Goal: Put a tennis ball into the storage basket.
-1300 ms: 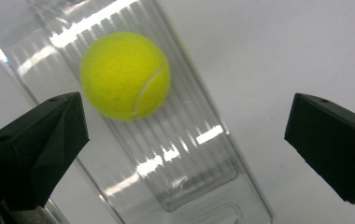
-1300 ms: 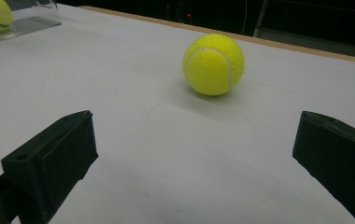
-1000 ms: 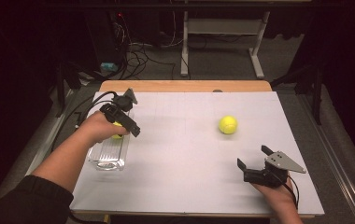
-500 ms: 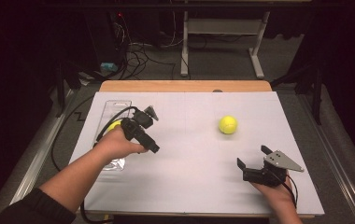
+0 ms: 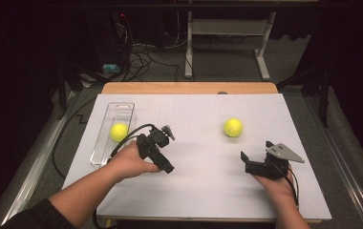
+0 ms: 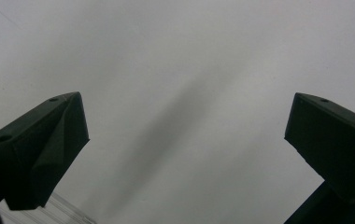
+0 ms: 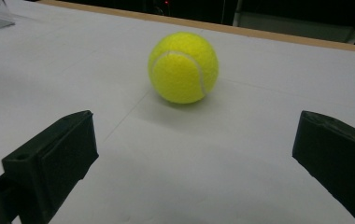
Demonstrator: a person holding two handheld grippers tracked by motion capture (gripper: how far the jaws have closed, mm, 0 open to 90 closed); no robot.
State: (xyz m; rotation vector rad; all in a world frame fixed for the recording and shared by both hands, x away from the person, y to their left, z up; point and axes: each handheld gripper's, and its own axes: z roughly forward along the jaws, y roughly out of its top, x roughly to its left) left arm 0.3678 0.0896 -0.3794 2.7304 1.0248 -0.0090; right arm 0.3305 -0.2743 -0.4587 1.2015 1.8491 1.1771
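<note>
One tennis ball (image 5: 119,131) already lies in the clear tray (image 5: 99,148) at the left of the table, so that half of the work looks done; the second ball (image 5: 233,127) sits loose on the white sheet (image 5: 198,186), well apart from the tray, and by my judgement it has yet to be picked up and carried over. The left gripper (image 5: 166,168) hovers beside the tray with nothing between its jaws, which stand wide apart in its own view over bare sheet; the right gripper (image 5: 243,157) rests near the front edge, jaws spread and empty, pointing at the loose ball (image 7: 183,67) just ahead of it. The sheet covers most of a wooden tabletop (image 5: 189,88), whose far edge shows bare; beyond it the room is dark, with grey carpet, tangled cables (image 5: 141,50) and a white metal stand (image 5: 227,43).
</note>
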